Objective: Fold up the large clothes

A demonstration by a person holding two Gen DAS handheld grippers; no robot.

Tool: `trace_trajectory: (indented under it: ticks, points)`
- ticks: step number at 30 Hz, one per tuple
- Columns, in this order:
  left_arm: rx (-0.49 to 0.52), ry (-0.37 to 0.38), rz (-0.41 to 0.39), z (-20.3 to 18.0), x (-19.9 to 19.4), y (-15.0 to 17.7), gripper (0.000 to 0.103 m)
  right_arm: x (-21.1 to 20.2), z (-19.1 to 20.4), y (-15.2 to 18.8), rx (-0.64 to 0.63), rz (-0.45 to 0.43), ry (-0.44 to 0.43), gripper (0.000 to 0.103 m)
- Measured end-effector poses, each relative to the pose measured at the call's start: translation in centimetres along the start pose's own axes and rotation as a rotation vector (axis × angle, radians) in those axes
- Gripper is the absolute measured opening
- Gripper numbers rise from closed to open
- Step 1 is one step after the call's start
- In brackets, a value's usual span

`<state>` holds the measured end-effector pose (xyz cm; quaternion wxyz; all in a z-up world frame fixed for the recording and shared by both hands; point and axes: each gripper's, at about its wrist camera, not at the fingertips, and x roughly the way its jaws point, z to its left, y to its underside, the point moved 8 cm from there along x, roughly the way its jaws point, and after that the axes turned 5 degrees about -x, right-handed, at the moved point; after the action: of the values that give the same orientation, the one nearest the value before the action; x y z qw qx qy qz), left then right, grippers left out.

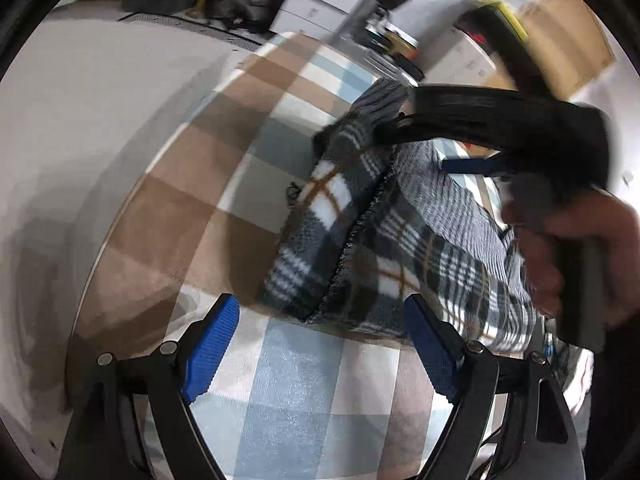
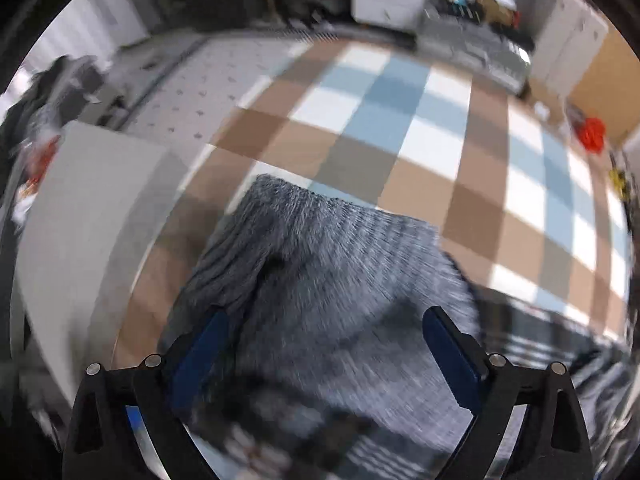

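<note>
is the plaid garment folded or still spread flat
Folded, at least partly: the plaid garment lies doubled over in thick layers with a rounded fold edge on the checkered cloth. How neat, blur hides.

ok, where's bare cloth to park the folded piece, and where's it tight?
Free: the checked tablecloth beyond the plaid garment, out to the far table edge, and the strip under the open left gripper. Crowded: right of the left gripper, where the garment, the open right gripper and the hand bunch together; clutter lines the far right edge.
</note>
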<state>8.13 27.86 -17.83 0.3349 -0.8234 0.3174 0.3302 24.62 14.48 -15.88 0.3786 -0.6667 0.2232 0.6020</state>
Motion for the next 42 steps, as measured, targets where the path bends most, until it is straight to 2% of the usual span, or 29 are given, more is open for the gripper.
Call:
trace_trajectory:
  ticks: [2,3,6,9,11,14,17,18,19,21,22,24,27,30,32,33,35,37,39,40,42]
  points:
    - [-0.027,0.009,-0.005,0.4,0.0,-0.2,0.082,2.9,0.2,-0.5,0.026,0.073,0.016,0.098]
    - [-0.025,0.010,0.004,0.4,0.0,-0.3,0.082,3.6,0.1,-0.7,0.001,0.090,0.038,0.102]
    - [-0.048,-0.001,0.000,1.2,-0.1,-1.2,0.082,5.3,0.9,-0.9,-0.052,0.131,0.077,0.103]
    - [-0.106,0.008,-0.003,2.1,0.1,-2.6,0.082,5.9,1.1,-0.9,-0.075,0.138,0.076,0.103]
    - [-0.120,-0.016,-0.036,2.6,0.1,-3.4,0.082,5.8,1.1,-0.7,-0.070,0.118,0.068,0.103]
    - [-0.099,-0.016,-0.041,2.5,0.2,-3.5,0.082,4.0,1.1,0.1,-0.065,0.043,0.028,0.103]
    - [0.004,-0.019,-0.045,0.9,0.8,-3.4,0.082,-2.3,-0.8,1.8,-0.017,-0.150,-0.142,0.103]
    - [0.055,-0.046,-0.058,0.3,0.9,-3.3,0.082,-4.6,-2.1,3.0,0.027,-0.210,-0.193,0.103]
    - [0.127,-0.107,-0.073,-0.5,1.0,-3.2,0.082,-6.4,-3.5,4.5,0.064,-0.248,-0.232,0.103]
    - [0.250,-0.191,-0.114,-2.3,1.3,-2.9,0.082,-8.8,-6.7,8.2,0.129,-0.284,-0.252,0.103]
    - [0.279,-0.195,-0.121,-3.1,1.4,-2.6,0.082,-9.4,-8.2,9.9,0.156,-0.292,-0.238,0.103]
    - [0.323,-0.149,-0.154,-5.4,1.1,-1.7,0.082,-10.0,-11.7,13.6,0.200,-0.291,-0.229,0.103]
    - [0.378,-0.097,-0.110,-7.6,2.3,-0.8,0.082,-8.6,-17.1,17.4,0.284,-0.253,-0.153,0.103]
    - [0.357,-0.212,-0.071,-6.9,4.7,-1.2,0.082,-5.9,-21.2,20.3,0.286,-0.163,0.016,0.103]
    - [0.354,-0.248,-0.059,-6.2,5.7,-1.5,0.082,-3.5,-22.4,21.4,0.263,-0.109,0.071,0.103]
    - [0.354,-0.266,-0.052,-5.7,6.1,-1.7,0.082,-2.7,-22.4,21.6,0.258,-0.118,0.057,0.103]
    - [0.349,-0.269,-0.015,-4.7,7.5,-1.9,0.083,-2.6,-22.3,21.5,0.223,-0.140,0.113,0.103]
    - [0.370,-0.262,-0.013,-4.8,7.6,-1.5,0.088,-2.4,-22.0,21.1,0.233,-0.143,0.143,0.103]
    - [0.405,-0.275,-0.006,-4.9,7.2,-1.2,0.088,-3.4,-22.2,20.8,0.267,-0.159,0.092,0.103]
    - [0.408,-0.284,-0.008,-4.8,6.9,-1.2,0.088,-4.6,-22.4,20.8,0.301,-0.207,0.031,0.103]
    - [0.401,-0.293,-0.040,-5.2,5.7,-1.2,0.088,-7.9,-23.6,22.8,0.452,-0.354,-0.144,0.103]
